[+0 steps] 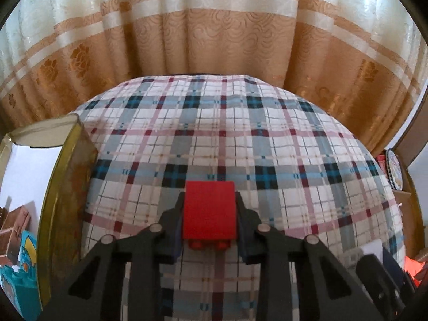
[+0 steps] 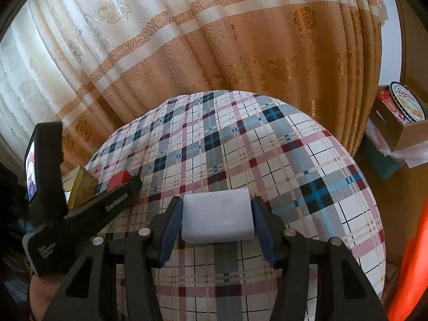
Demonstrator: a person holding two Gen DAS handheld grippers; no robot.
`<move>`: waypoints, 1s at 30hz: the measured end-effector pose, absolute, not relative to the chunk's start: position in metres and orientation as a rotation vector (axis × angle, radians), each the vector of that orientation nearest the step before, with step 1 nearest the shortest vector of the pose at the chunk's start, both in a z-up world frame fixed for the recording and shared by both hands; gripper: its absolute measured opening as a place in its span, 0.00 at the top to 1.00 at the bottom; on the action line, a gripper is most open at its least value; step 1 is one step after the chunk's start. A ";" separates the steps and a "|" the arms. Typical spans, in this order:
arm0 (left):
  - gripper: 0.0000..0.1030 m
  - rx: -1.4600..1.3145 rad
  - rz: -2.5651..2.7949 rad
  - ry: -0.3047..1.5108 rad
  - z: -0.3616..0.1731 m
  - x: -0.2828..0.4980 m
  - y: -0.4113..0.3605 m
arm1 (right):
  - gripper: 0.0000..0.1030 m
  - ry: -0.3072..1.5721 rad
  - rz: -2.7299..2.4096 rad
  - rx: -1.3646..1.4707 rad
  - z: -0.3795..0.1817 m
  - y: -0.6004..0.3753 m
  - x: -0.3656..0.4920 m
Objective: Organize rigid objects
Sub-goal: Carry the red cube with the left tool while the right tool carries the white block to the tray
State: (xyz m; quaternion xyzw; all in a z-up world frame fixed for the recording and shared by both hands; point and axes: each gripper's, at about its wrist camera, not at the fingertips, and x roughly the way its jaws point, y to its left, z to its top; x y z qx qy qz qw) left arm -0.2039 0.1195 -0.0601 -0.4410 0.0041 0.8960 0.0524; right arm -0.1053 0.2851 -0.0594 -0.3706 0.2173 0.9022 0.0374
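Observation:
My left gripper is shut on a red toy brick, held above the plaid tablecloth; studs show on the brick's near underside. My right gripper is shut on a white rounded block, also above the cloth. In the right wrist view the left gripper reaches in from the left with the red brick at its tip. A gold-rimmed open box stands at the left of the table, holding blue and brown items.
A striped orange and cream curtain hangs behind the table. A cardboard box with a round biscuit tin sits at the far right. Something orange lies at the right edge. The gold box also shows beside the left gripper.

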 end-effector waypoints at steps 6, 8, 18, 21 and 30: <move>0.70 -1.288 2.678 -0.088 -0.053 -0.186 0.109 | 0.46 0.682 2.753 -1.107 -0.058 0.289 -0.101; 0.70 -1.234 2.702 -0.040 -0.048 -0.178 0.111 | 0.46 0.689 2.749 -1.081 -0.056 0.289 -0.098; 0.70 -1.017 2.760 0.025 -0.014 -0.136 0.106 | 0.46 0.690 2.740 -1.015 -0.050 0.283 -0.088; 0.70 -0.976 2.776 0.022 -0.005 -0.129 0.100 | 0.46 0.678 2.753 -0.993 -0.042 0.279 -0.086; 0.70 -0.895 2.812 -0.001 0.018 -0.113 0.074 | 0.46 0.603 2.833 -0.939 -0.013 0.252 -0.084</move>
